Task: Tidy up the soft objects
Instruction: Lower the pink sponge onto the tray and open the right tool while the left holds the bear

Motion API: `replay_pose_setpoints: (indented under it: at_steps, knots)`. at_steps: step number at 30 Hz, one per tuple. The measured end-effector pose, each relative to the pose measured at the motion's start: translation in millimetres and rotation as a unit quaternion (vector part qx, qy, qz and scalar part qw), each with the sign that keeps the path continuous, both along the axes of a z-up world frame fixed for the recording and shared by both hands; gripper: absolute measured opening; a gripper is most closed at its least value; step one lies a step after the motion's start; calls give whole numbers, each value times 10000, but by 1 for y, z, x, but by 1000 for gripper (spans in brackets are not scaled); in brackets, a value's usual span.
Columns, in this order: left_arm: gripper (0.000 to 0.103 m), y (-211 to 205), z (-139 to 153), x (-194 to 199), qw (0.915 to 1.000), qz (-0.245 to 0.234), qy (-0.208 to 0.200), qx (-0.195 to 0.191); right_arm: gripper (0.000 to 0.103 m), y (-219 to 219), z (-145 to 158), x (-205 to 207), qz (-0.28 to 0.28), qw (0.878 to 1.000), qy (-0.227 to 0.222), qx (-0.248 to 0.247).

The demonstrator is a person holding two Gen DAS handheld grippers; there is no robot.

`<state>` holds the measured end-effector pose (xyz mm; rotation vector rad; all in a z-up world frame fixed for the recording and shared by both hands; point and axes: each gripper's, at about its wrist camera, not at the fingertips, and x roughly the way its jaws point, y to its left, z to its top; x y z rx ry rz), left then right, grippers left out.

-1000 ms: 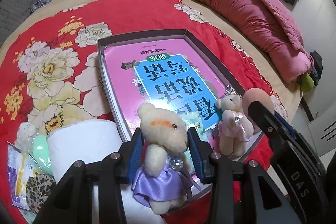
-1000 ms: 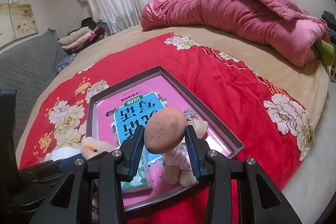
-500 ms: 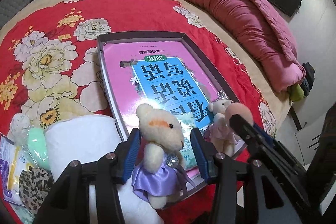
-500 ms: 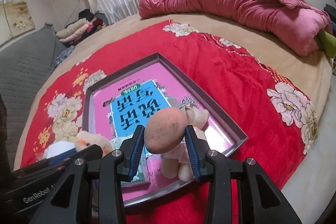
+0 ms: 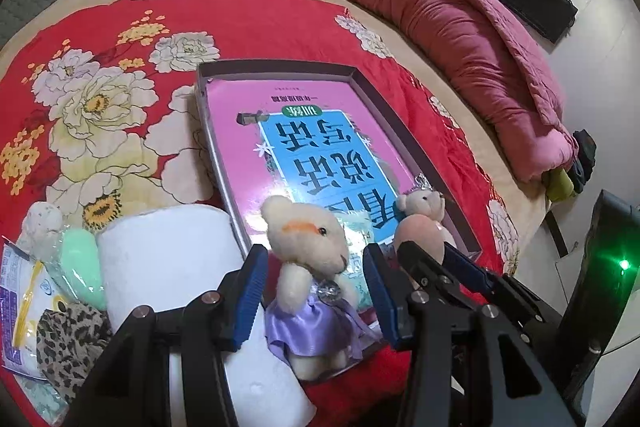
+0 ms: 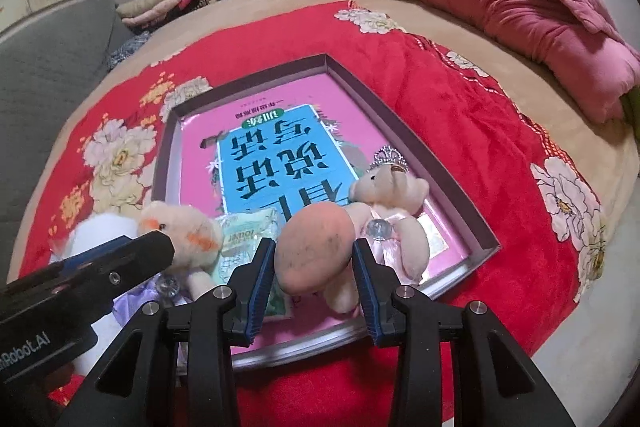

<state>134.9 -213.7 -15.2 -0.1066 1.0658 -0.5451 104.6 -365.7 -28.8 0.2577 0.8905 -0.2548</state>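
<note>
I am lowering the peach sponge, pinched between my right fingers, over the near end of the tray, beside the crowned bear already lying inside. My left fingers have just been opening around the purple-dressed bear at the tray's near edge (apparently released). The toilet roll, green sponge and leopard cloth are waiting on the bed.

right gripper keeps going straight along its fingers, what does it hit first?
Probably the crowned teddy lying in the box, right behind the peach sponge gripped by the right gripper; depth is uncertain.
</note>
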Motion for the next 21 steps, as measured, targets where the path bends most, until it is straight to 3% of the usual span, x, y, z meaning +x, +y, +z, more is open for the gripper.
replay_pose_setpoints:
  at_steps: [17, 21]
  knots:
    - [49, -18, -4, -4, 9998, -205, 45, 36, 41, -21, -14, 1, -461, 9980, 342, 269]
    - [49, -18, -4, -4, 9998, -201, 35, 37, 44, -24, -16, 1, -544, 9973, 387, 291]
